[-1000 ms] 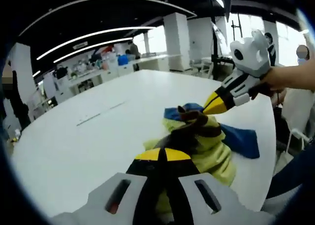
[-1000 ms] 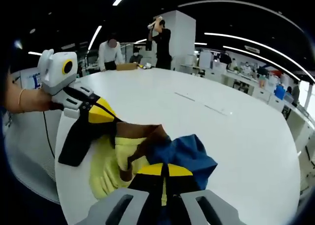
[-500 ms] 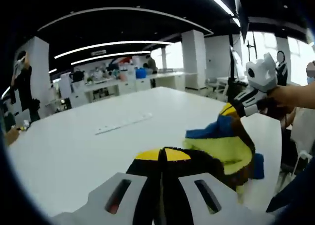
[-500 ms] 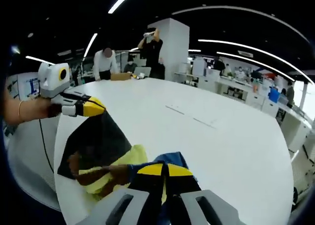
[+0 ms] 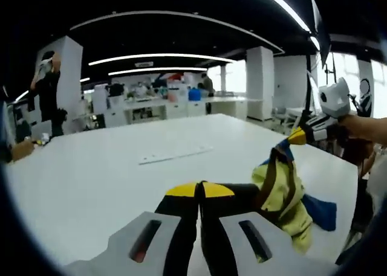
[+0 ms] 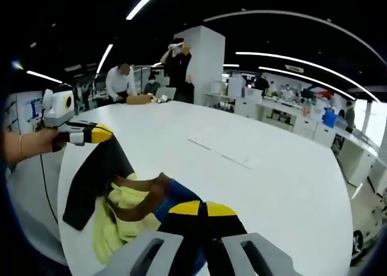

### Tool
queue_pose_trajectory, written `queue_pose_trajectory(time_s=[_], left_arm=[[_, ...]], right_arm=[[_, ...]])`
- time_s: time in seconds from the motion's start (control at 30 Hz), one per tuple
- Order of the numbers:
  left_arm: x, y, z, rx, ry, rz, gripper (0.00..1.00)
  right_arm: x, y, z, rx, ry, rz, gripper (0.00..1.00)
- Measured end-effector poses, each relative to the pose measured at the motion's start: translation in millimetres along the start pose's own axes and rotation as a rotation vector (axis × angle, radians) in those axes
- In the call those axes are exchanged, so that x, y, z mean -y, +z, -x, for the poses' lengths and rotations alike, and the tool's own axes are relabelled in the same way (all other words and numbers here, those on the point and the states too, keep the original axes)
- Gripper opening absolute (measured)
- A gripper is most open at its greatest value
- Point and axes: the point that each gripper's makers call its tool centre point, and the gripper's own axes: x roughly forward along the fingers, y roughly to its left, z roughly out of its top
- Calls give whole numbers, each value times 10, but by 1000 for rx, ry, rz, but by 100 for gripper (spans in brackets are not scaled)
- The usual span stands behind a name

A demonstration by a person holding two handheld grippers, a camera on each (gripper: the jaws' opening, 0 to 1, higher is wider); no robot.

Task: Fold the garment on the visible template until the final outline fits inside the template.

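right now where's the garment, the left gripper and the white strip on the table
garment (image 6: pixel 124 206): right gripper view, yellow fabric
left gripper (image 6: pixel 100 133): right gripper view, yellow tips clamping the black cloth
white strip (image 5: pixel 175 155): left gripper view, its middle

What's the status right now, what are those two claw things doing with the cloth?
Left gripper and right gripper both shut on the garment, stretched in the air between them above the white table. Not folded yet. Nothing in the way.
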Motion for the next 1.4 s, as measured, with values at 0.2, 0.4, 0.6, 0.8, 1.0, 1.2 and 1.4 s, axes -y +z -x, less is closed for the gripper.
queue_pose_trajectory(time_s=[0.2, 0.4, 0.6, 0.8, 1.0, 1.2, 1.4], left_arm=[[-220, -21, -61, -9, 41, 23, 0], [-457, -16, -154, -2, 74, 41, 0], [-673, -43, -227, -9, 124, 77, 0], [-861, -120, -338, -9, 167, 124, 0], [-1009, -382, -496, -69, 200, 158, 0], [-1073, -536, -667, -111, 212, 143, 0], [-1125, -676, -838, -149, 228, 127, 0]], right_arm=[[193, 73, -115, -5, -33, -5, 0], [375, 110, -284, -2, -46, -101, 0], [568, 52, -467, -46, -92, -87, 0], [804, -43, -661, -77, -151, -85, 0], [941, -223, -914, -113, -170, -103, 0], [1022, -338, -1112, -135, -181, -126, 0], [1134, -461, -1269, -148, -222, -191, 0]])
